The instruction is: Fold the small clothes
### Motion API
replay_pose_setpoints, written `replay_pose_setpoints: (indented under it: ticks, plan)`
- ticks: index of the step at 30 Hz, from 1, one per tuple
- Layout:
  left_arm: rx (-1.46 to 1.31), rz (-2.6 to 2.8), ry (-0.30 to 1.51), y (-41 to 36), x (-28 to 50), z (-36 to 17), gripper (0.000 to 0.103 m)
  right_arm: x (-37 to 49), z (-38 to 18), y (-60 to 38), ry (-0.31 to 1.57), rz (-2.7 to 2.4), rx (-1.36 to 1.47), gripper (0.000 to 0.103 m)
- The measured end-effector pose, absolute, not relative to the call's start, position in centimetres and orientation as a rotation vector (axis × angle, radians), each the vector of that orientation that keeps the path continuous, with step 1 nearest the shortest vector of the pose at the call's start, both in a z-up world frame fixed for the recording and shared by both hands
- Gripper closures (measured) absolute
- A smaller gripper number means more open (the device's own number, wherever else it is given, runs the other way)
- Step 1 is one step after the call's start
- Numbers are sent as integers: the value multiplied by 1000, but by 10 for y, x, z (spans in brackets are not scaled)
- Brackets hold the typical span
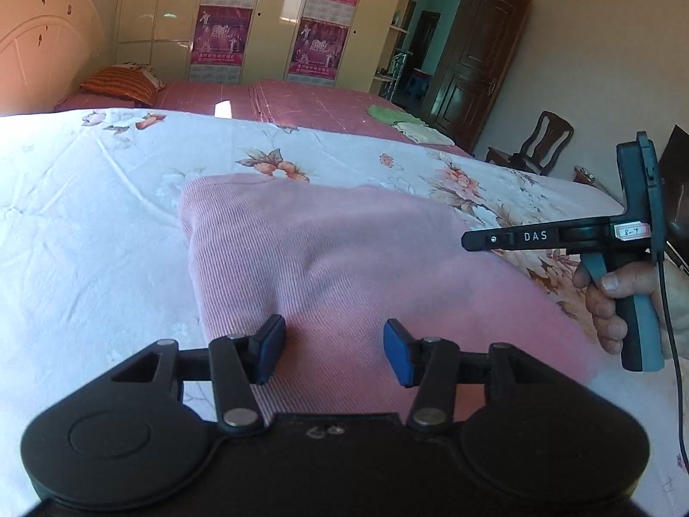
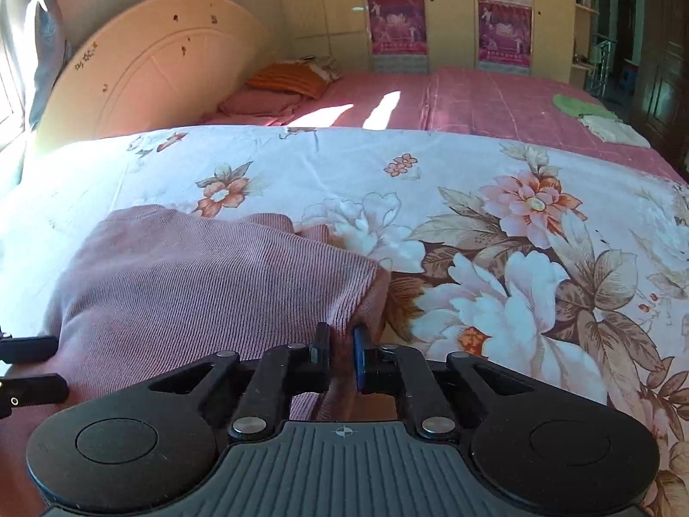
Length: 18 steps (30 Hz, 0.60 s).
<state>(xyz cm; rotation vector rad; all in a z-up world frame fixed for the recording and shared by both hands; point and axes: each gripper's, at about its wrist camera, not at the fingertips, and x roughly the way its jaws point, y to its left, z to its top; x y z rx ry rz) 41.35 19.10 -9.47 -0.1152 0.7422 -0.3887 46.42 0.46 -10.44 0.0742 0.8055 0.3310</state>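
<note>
A pink ribbed garment (image 1: 327, 258) lies folded on the floral sheet (image 1: 86, 215). My left gripper (image 1: 333, 351) is open, its blue pads (image 1: 271, 344) just above the garment's near edge, holding nothing. In the right wrist view the same garment (image 2: 193, 275) lies at the left. My right gripper (image 2: 342, 349) is shut on the garment's near right corner, with cloth pinched between its pads. The right gripper also shows in the left wrist view (image 1: 473, 241), side on at the right, held by a hand.
Beyond the floral sheet is a pink bedspread (image 2: 495, 99) with a green cloth (image 2: 579, 105) and a white cloth (image 2: 613, 129) folded at its far right. An orange pillow (image 2: 288, 79) lies by the headboard (image 2: 142, 69). A chair (image 1: 538, 142) and door (image 1: 469, 64) stand at the right.
</note>
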Motion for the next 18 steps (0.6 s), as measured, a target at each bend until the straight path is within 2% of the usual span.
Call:
replay_pose_setpoints:
  ticks: [5,8,11,12,14,17,18]
  plan:
    - [-199,-375,700,219,357,-85,55,398,-77,-21,752,381,74,85]
    - [-216,-348,714,216,336,-93,55,363,-71,-25,746,451,108,85]
    - [-218,-319,773,212,330,-110,55,343,-77,-9,748,489,20,85]
    - [-222,-307,791,210,330,-116,55,340,-84,1,757,444,-67,80]
    - [-232,-296,793,209,329,-119,55,334,-93,8,747,395,-132,63]
    - [-231,-265,798,208,327,-122,55,335,-97,2,781,447,-42,65]
    - [-227,-255,801,206,325,-122,54,336,-100,2,793,445,-56,80]
